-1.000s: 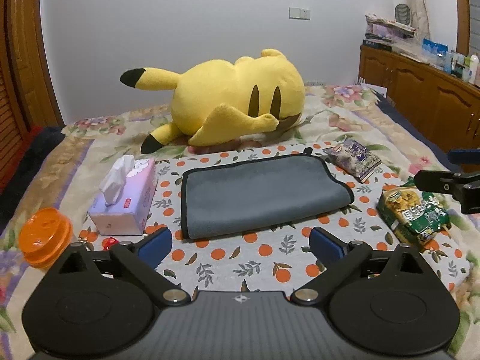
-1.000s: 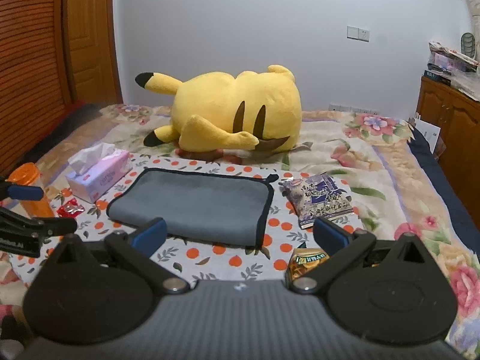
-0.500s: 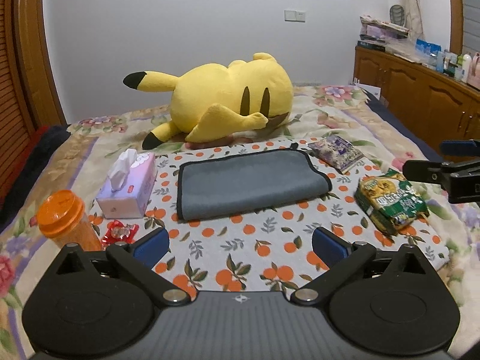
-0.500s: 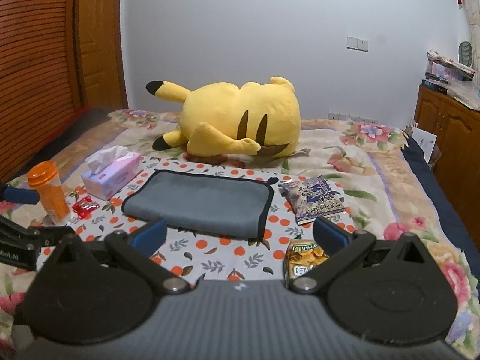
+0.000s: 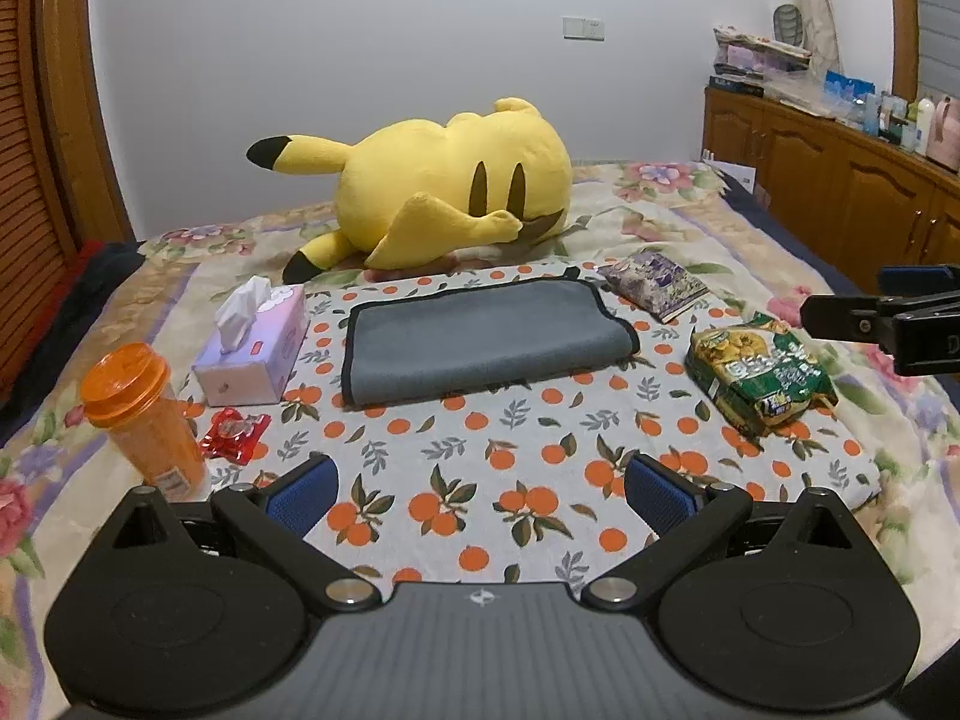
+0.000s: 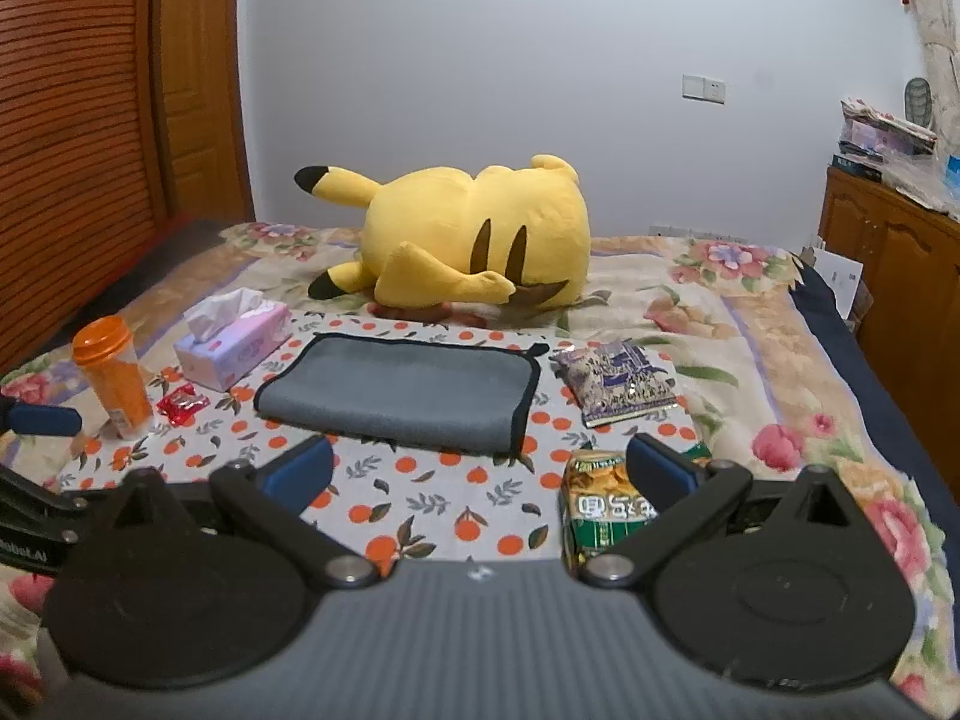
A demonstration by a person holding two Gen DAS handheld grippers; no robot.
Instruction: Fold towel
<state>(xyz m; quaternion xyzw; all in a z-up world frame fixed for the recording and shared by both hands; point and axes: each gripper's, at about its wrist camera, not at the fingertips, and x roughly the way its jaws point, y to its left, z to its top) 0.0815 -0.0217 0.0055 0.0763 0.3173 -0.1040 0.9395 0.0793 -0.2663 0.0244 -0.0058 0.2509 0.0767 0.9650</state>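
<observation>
A grey towel (image 5: 486, 339) with black edging lies folded on an orange-print cloth (image 5: 480, 480) on the bed; it also shows in the right wrist view (image 6: 399, 396). My left gripper (image 5: 480, 492) is open and empty, well in front of the towel over the cloth. My right gripper (image 6: 480, 471) is open and empty, in front of the towel, with its right finger over a green snack bag (image 6: 600, 504). The right gripper also shows at the right edge of the left wrist view (image 5: 882, 315).
A yellow plush toy (image 5: 444, 198) lies behind the towel. A tissue box (image 5: 255, 348), an orange bottle (image 5: 141, 414) and a red candy wrapper (image 5: 235, 432) stand to the left. A purple packet (image 5: 654, 285) and the green snack bag (image 5: 759, 372) lie to the right. Wooden cabinets (image 5: 840, 180) line the right wall.
Both grippers have drawn back and up from the towel, so more of the bed shows. The towel has not moved. Both stay open.
</observation>
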